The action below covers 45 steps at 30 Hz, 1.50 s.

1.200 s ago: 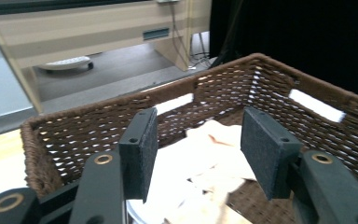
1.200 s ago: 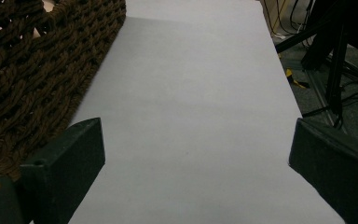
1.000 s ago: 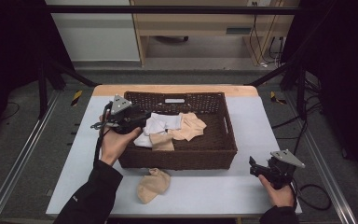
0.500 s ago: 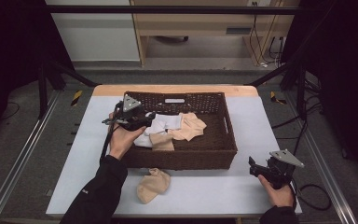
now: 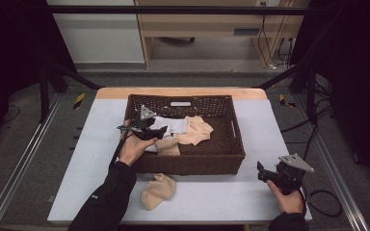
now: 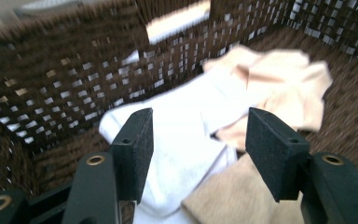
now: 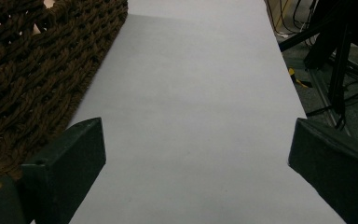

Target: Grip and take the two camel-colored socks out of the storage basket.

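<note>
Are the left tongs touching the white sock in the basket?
Apart. In the left gripper view the left tongs stand open with both pads in front of the white sock, pinching nothing.

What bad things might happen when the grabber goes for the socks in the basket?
1. The left gripper is open above a white sock that overlaps the beige socks, so it may pinch two at once.
2. It is close to the basket wall, so a jaw could bump or snag the weave.
3. The beige sock on the table lies near the front edge, under the person's left sleeve, and might get brushed off.
</note>
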Motion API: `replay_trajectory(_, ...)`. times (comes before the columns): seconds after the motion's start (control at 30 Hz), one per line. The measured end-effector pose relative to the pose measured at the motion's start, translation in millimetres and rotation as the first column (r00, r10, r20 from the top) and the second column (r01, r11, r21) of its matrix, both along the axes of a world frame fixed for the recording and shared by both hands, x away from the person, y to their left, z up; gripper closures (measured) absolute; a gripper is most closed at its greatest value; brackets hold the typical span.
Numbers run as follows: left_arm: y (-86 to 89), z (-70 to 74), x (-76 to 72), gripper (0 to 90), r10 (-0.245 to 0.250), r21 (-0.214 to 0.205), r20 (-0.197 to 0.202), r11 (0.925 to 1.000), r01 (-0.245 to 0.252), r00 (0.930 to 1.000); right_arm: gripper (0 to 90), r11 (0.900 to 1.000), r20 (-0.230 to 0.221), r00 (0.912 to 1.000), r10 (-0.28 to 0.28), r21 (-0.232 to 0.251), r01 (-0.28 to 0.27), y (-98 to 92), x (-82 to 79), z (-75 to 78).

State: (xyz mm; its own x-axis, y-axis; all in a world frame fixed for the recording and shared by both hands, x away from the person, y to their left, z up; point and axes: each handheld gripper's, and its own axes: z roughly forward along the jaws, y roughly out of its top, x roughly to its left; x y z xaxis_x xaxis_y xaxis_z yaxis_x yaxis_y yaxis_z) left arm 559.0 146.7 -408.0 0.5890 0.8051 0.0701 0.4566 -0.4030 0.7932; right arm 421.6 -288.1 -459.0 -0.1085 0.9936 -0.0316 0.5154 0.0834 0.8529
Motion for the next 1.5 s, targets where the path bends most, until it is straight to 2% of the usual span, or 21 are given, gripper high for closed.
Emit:
replay_trajectory(0.1,-0.4,-5.5,1.0,41.9,-0.002,0.01,-0.03,1.0,0.002,0.9996,4.2,1.0,0.001,1.0,0.002,-0.005,-0.002,0.4,0.1,-0.1)
replay_trajectory(0.47,-5.0,-16.5,1.0,42.9,-0.04,0.066,-0.09,0.9967,0.046,0.9951,4.1,1.0,-0.005,1.0,0.004,-0.005,-0.004,0.7,0.5,-0.5)
replay_trajectory(0.53,-5.7,-20.3,1.8,43.5,-0.038,0.082,-0.124,0.9954,0.048,0.9915,4.1,0.9999,-0.005,1.0,0.007,-0.008,-0.007,0.9,0.7,-0.5)
replay_trajectory(0.73,-5.9,-22.9,3.5,48.4,-0.043,0.079,-0.158,0.9953,0.056,0.9865,4.1,0.9999,-0.005,1.0,0.007,-0.007,-0.008,1.4,0.7,-0.6)
replay_trajectory(0.87,-9.0,-25.8,6.0,53.3,-0.039,0.113,-0.19,0.9917,0.061,0.9809,4.2,0.9999,-0.007,0.9999,0.009,-0.008,-0.009,1.6,1.0,-0.9)
replay_trajectory(0.97,-11.0,-27.8,8.1,56.9,-0.036,0.139,-0.222,0.988,0.068,0.9744,4.2,0.9999,-0.007,0.9999,0.009,-0.008,-0.009,1.6,1.1,-0.8)
replay_trajectory(1.07,-12.1,-29.5,9.7,62.5,-0.04,0.141,-0.247,0.987,0.077,0.9682,4.2,0.9999,-0.008,0.9999,0.01,-0.007,-0.01,1.8,1.2,-0.8)
replay_trajectory(1.23,-11.0,-29.5,10.4,78.0,-0.038,0.139,-0.258,0.9874,0.076,0.9653,4.3,0.9999,-0.008,0.9999,0.011,-0.007,-0.011,1.6,1.2,-0.8)
replay_trajectory(1.37,-10.9,-29.1,9.7,85.3,-0.039,0.135,-0.26,0.988,0.076,0.9649,4.3,0.9999,-0.006,0.9999,0.011,-0.007,-0.011,1.3,0.8,-0.5)
replay_trajectory(1.5,-9.7,-27.2,8.4,85.8,-0.043,0.116,-0.233,0.9906,0.072,0.9716,4.4,0.9999,-0.006,0.9999,0.01,-0.009,-0.01,1.4,0.9,-0.5)
